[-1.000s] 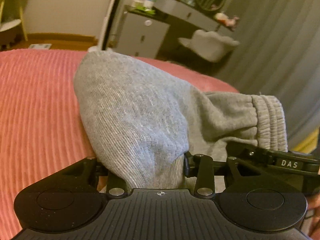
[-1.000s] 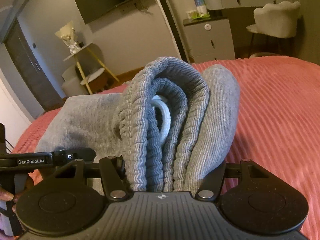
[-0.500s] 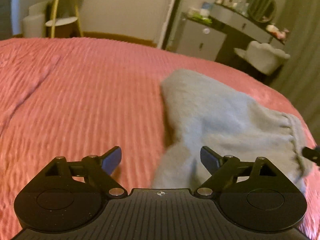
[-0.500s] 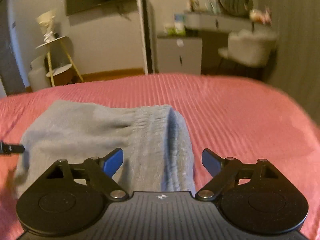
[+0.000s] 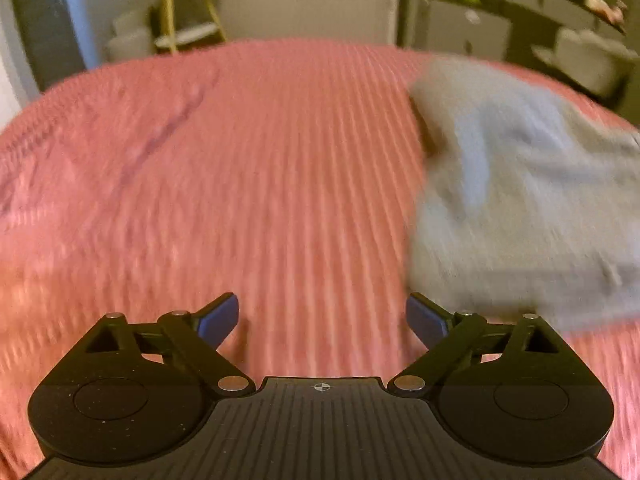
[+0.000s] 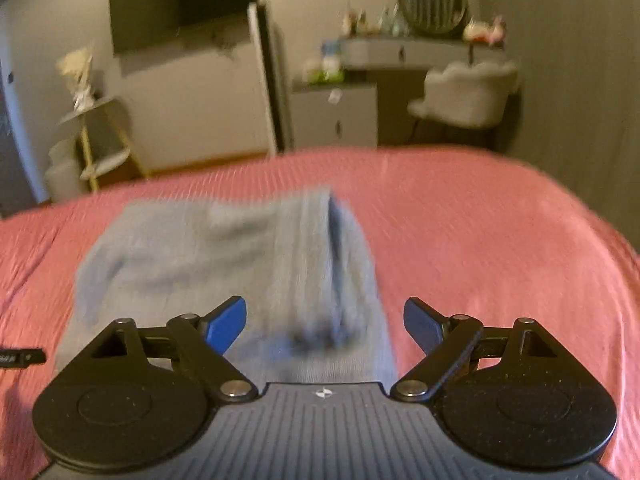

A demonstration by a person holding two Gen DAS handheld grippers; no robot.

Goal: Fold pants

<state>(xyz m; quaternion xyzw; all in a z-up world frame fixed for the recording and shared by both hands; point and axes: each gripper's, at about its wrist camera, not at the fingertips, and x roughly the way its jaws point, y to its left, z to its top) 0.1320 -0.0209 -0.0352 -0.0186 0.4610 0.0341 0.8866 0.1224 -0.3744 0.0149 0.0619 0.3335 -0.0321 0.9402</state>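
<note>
The grey pants [image 6: 224, 256] lie folded in a compact bundle on the pink ribbed bedspread [image 6: 480, 240]. In the right wrist view they lie just ahead, left of centre, the elastic waistband on the bundle's right side. My right gripper [image 6: 324, 320] is open and empty, raised above their near edge. In the left wrist view the pants [image 5: 520, 200] lie at the right, blurred. My left gripper [image 5: 322, 318] is open and empty over bare bedspread [image 5: 240, 180], left of the bundle.
Beyond the bed stand a grey dresser [image 6: 336, 116], a vanity with a round mirror [image 6: 434, 0], a white chair [image 6: 464, 92], and a gold-legged side shelf [image 6: 92, 136]. A dark screen [image 6: 180, 4] hangs on the wall. The tip of the left gripper [image 6: 20, 358] shows at the left edge.
Both grippers let go of the pants, opened and pulled back. The bundle now lies flat on the bed. The left gripper swung left, away from it.
</note>
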